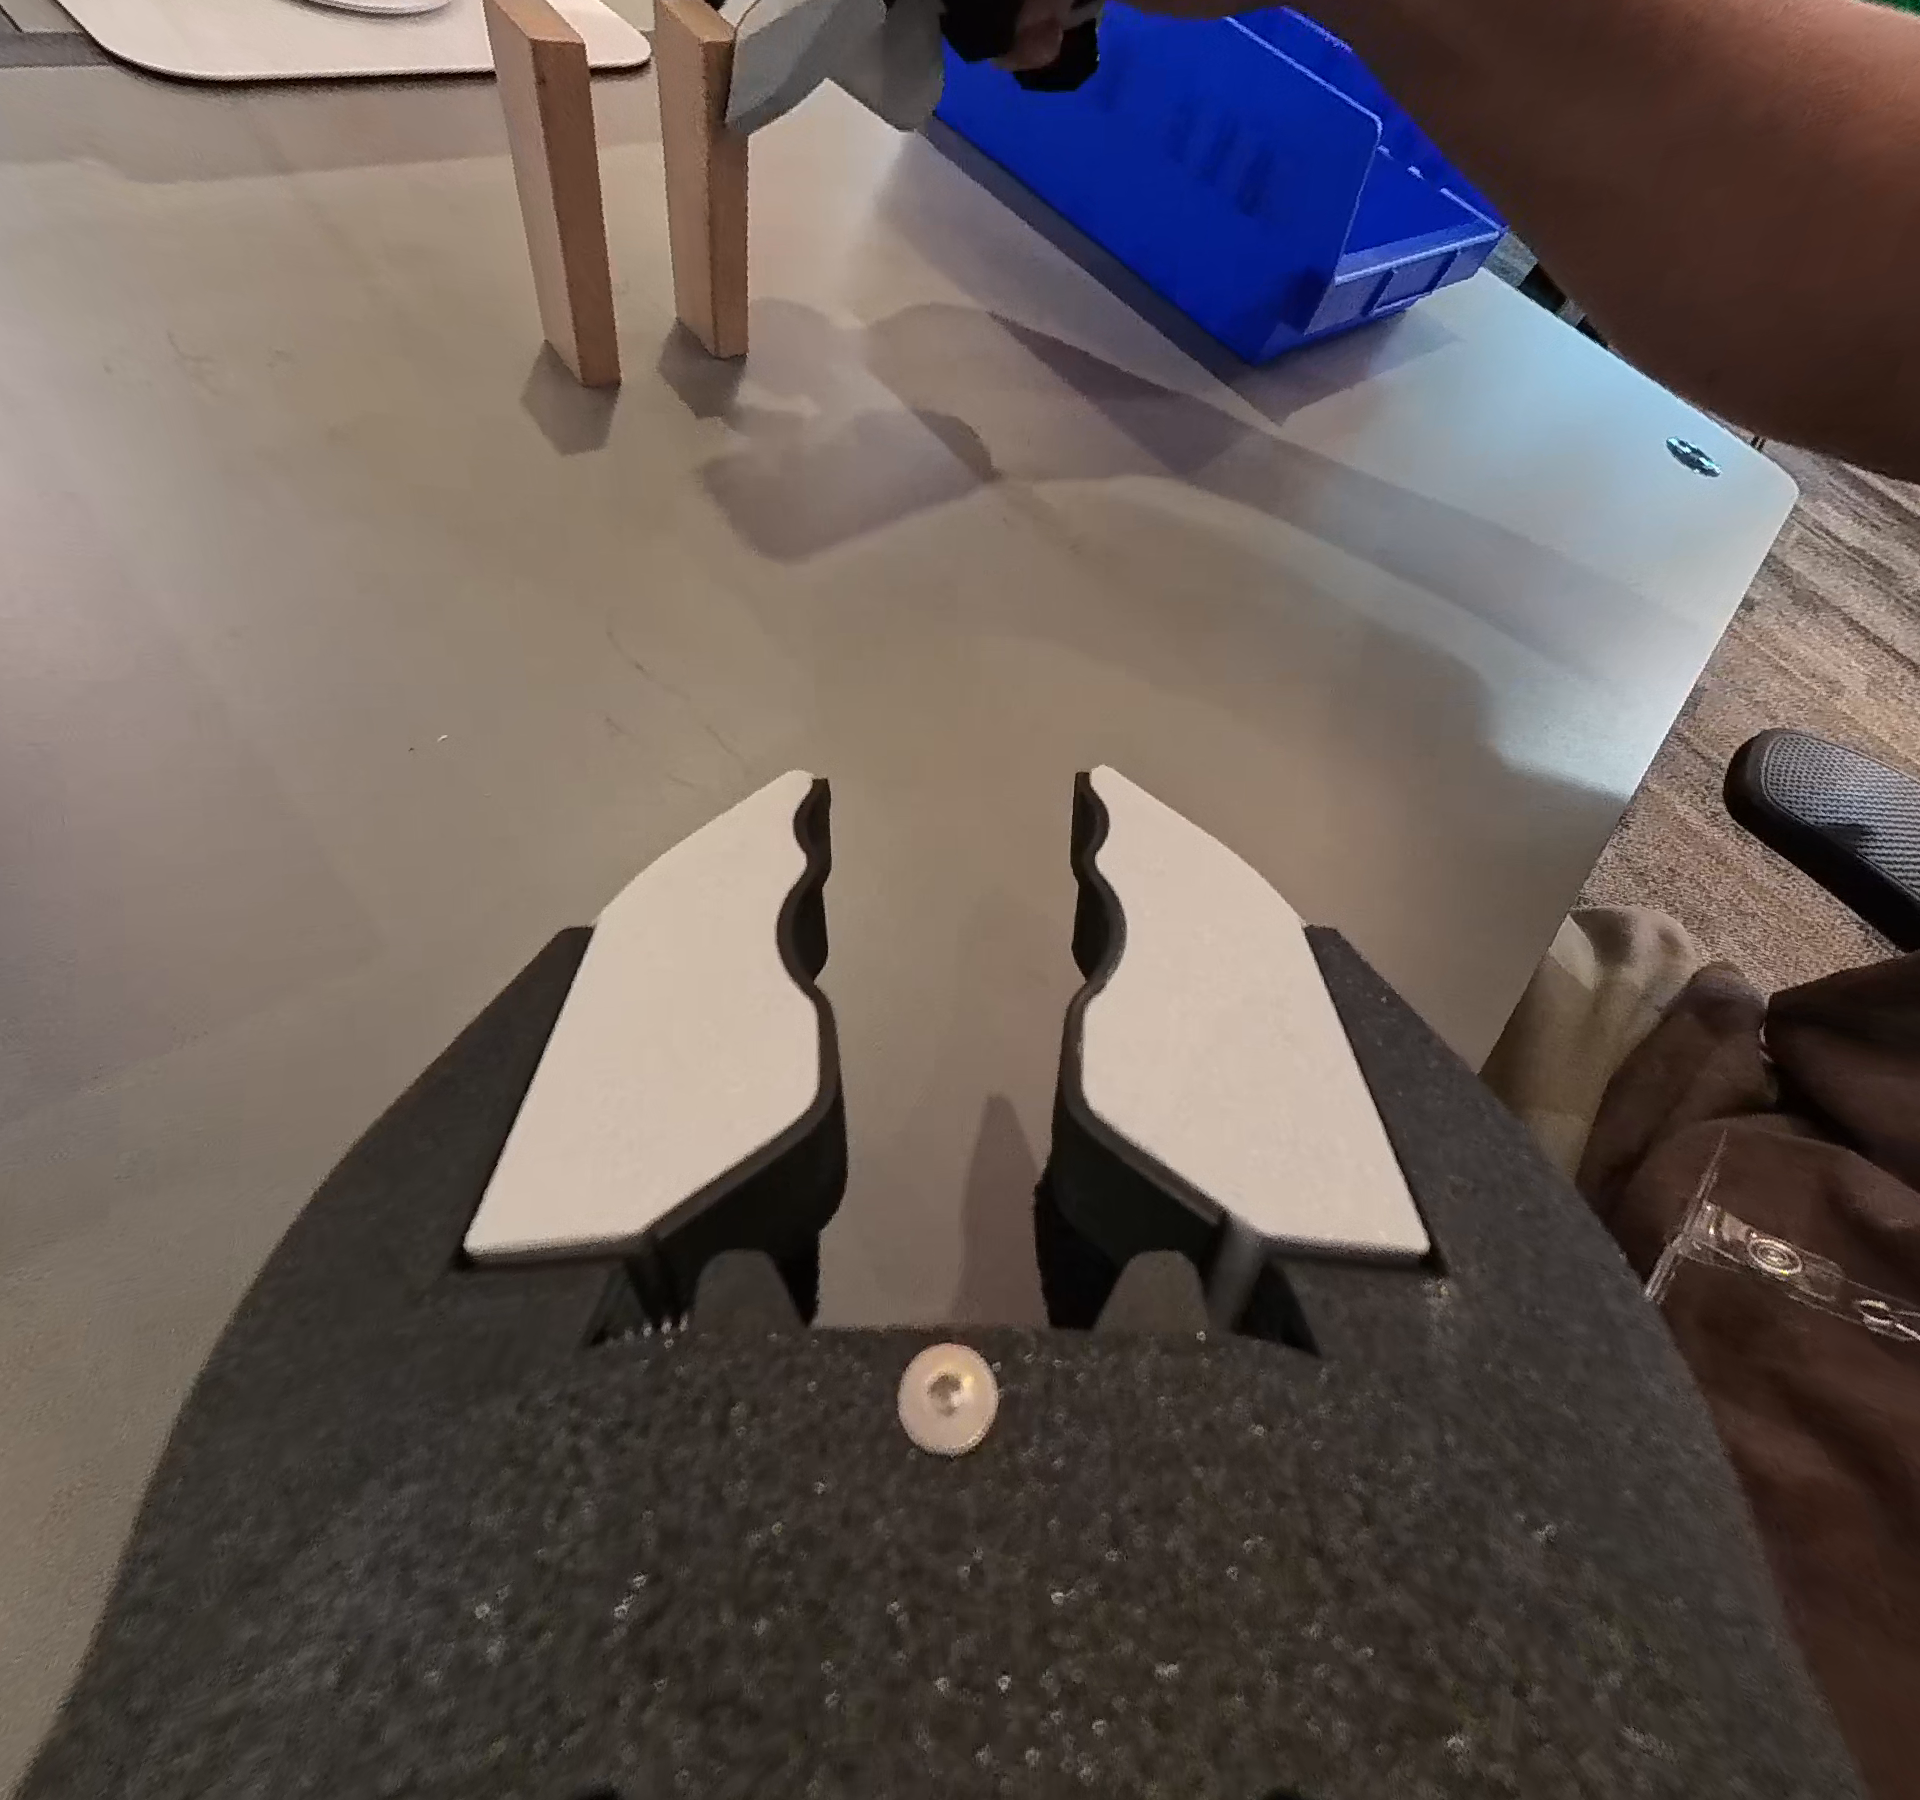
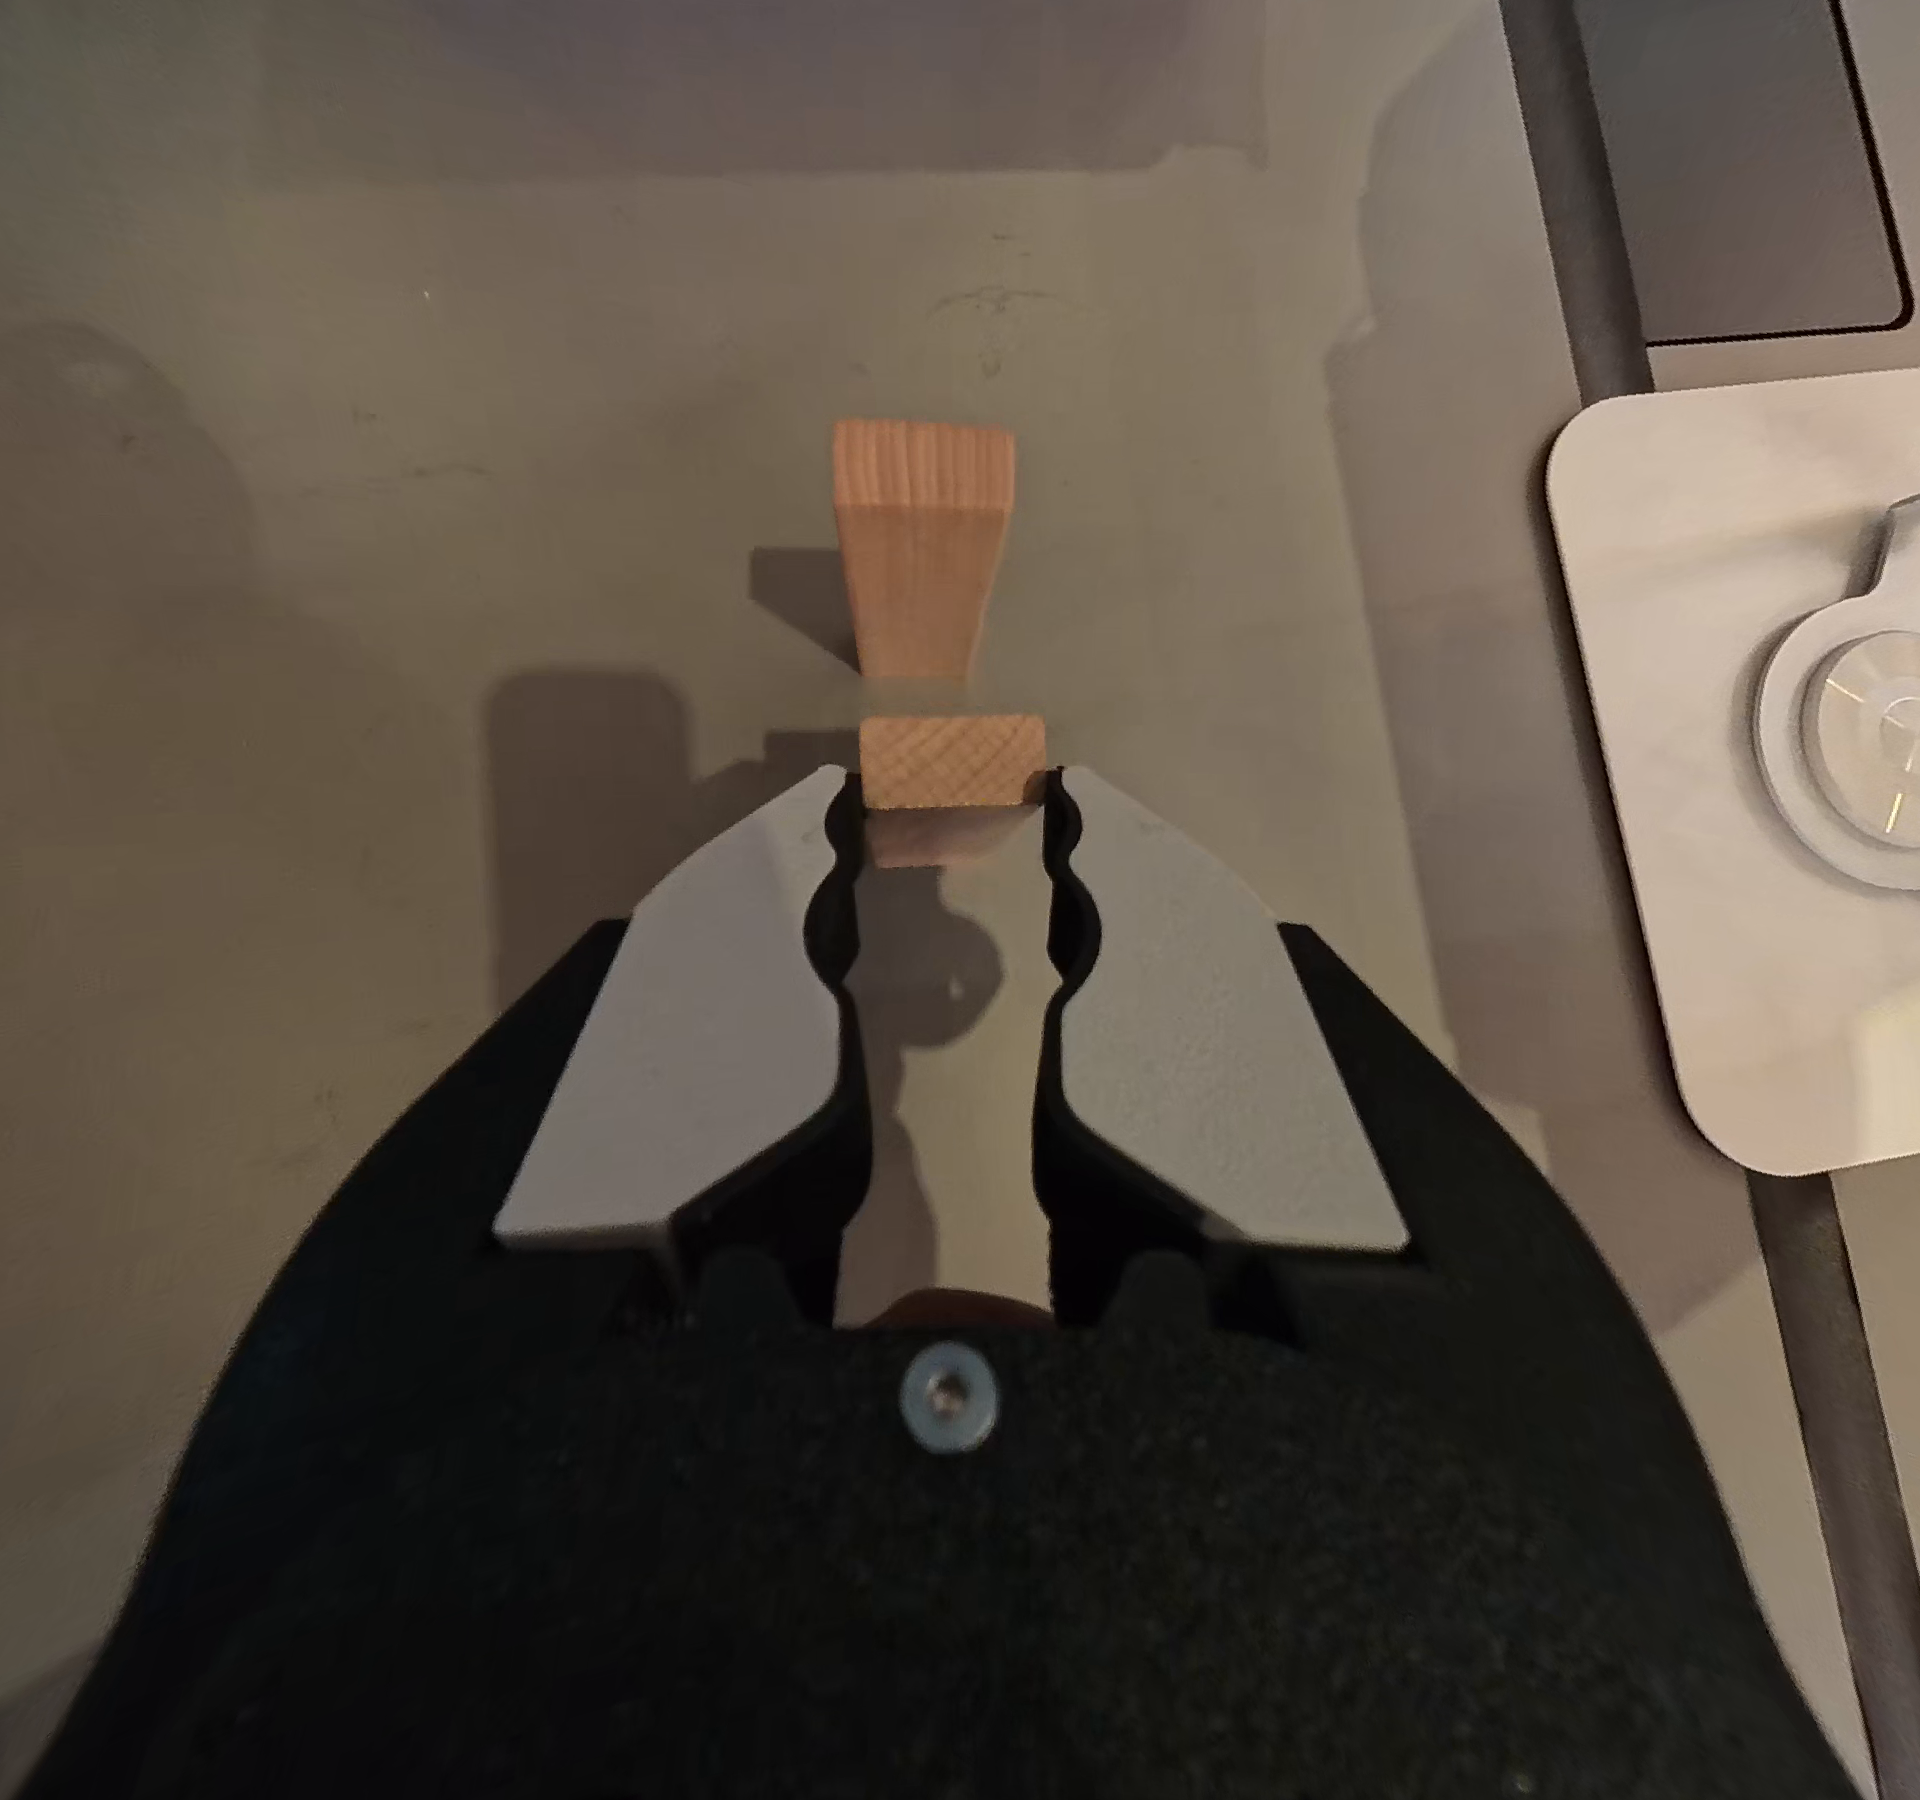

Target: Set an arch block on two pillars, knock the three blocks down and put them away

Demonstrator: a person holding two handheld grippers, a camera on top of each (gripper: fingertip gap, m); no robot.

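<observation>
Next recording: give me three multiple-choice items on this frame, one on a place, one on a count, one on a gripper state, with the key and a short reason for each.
1. Where is the blue bin relative to the two pillars, seen from the left wrist view?
A. To their right
B. To their left
C. Between them

2. How many wooden pillars stand upright on the table?
A. One
B. Two
C. Four

3. What is the right gripper doing?
A. Hanging empty, far from the blocks
B. Holding the bin
C. Its fingertips sit on either side of the top of the near pillar

Key: 1 A, the bin lies right of both pillars; 2 B, the near pillar and the far pillar both stand upright, apart; 3 C, the pillar top sits between the tips, while the left gripper is open and empty.
</observation>
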